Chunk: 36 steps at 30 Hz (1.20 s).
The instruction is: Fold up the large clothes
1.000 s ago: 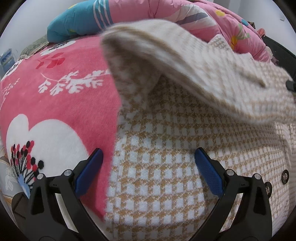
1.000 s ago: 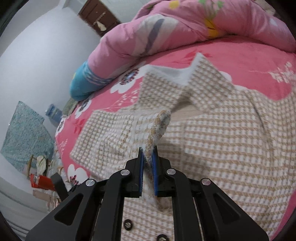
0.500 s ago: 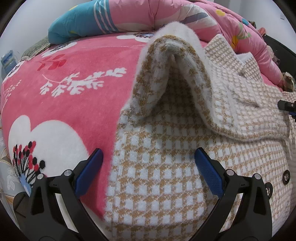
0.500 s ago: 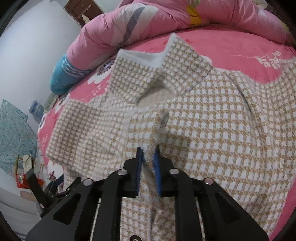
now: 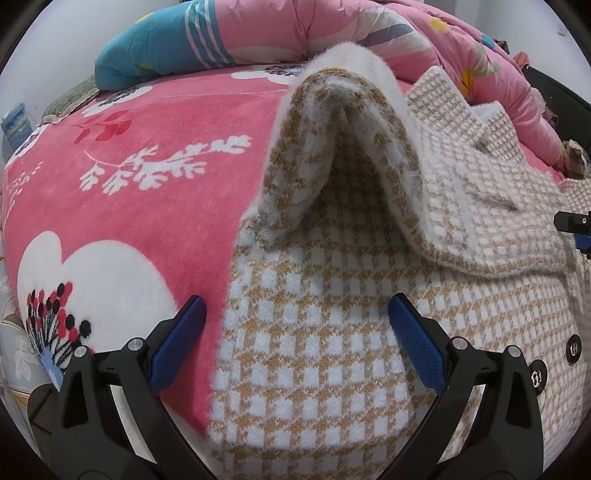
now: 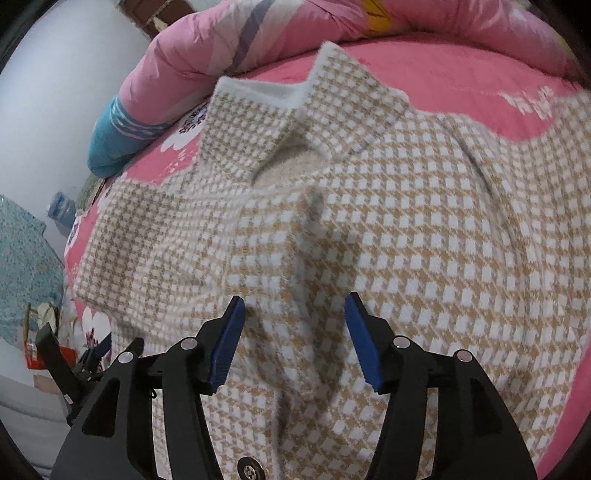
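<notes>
A tan-and-white checked knit jacket (image 5: 325, 332) lies on the bed. Its left sleeve (image 5: 369, 155) is folded across the body and arches up in a hump. My left gripper (image 5: 295, 321) is open and empty, low over the jacket's left edge. In the right wrist view the jacket (image 6: 424, 240) fills the frame, collar (image 6: 295, 96) at the far side. My right gripper (image 6: 293, 314) is open just above the sleeve's end (image 6: 291, 266), which lies on the jacket's front. The right gripper's tip shows at the left view's right edge (image 5: 576, 225).
The bed has a pink flowered blanket (image 5: 129, 184). A rolled pink quilt (image 6: 295, 33) and a blue pillow (image 5: 155, 62) lie along the far side. Metal snaps (image 6: 248, 469) run down the jacket's front. Clutter sits on the floor at the left (image 6: 33, 354).
My right gripper carried the sleeve across the jacket, lowered it and opened, letting the sleeve go. The left gripper stayed still and open.
</notes>
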Available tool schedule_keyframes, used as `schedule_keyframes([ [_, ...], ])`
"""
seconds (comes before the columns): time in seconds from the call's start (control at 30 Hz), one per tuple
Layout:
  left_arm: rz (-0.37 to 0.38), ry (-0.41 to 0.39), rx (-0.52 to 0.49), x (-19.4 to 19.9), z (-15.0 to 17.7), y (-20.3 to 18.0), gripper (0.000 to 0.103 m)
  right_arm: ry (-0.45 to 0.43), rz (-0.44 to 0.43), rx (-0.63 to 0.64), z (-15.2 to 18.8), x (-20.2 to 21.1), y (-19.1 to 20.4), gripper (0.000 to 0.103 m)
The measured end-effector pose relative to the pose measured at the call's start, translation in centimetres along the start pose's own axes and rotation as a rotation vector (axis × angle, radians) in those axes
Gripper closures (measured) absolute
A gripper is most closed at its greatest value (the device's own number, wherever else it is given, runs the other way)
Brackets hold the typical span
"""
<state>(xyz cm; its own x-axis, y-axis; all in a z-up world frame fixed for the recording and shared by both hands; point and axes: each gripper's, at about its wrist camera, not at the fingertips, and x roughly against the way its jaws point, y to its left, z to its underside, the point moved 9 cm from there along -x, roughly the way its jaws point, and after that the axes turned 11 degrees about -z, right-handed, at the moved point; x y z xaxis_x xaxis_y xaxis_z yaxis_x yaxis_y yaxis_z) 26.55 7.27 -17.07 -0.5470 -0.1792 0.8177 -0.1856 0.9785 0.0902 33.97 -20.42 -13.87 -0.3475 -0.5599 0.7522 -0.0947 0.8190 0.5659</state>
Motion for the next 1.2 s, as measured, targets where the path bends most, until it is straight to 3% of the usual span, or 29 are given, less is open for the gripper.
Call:
schedule_keyframes([
  [0.3,-0.004,0.0,-0.002,-0.1,0.1,-0.1,0.007,-0.044,-0.049,-0.086,0.1,2.3,-1.7,0.04],
  [0.5,-0.004,0.0,-0.003,-0.1,0.0,0.0,0.007,-0.003,-0.051,-0.031,0.4,0.7,-0.7,0.04],
  [0.57,-0.003,-0.001,-0.003,-0.1,0.0,0.0,0.007,0.014,-0.046,0.006,0.6,-0.1,0.1,0.048],
  [0.63,-0.002,0.0,-0.004,-0.1,0.0,0.0,0.007,0.029,-0.022,0.044,1.0,-1.0,0.8,0.065],
  [0.67,-0.002,0.0,-0.004,0.0,0.0,0.0,0.007,0.03,-0.012,0.056,1.0,-1.2,1.0,0.067],
  [0.7,-0.002,0.0,-0.004,0.0,0.0,0.0,0.007,0.022,0.006,0.073,1.0,-1.2,1.2,0.075],
  [0.73,-0.001,0.0,-0.004,0.0,0.1,0.0,0.007,0.002,0.038,0.106,0.8,-0.8,1.6,0.09],
  [0.97,0.0,-0.001,-0.003,0.0,0.1,-0.1,0.007,-0.162,0.09,0.187,-1.8,3.8,3.9,0.094],
  [1.1,0.004,-0.004,-0.005,0.1,0.1,0.0,0.007,-0.251,0.131,0.165,-3.9,6.8,3.0,0.094],
  [1.2,0.007,-0.005,-0.005,0.1,0.1,0.1,0.007,-0.266,0.151,0.14,-4.7,7.6,1.6,0.094],
])
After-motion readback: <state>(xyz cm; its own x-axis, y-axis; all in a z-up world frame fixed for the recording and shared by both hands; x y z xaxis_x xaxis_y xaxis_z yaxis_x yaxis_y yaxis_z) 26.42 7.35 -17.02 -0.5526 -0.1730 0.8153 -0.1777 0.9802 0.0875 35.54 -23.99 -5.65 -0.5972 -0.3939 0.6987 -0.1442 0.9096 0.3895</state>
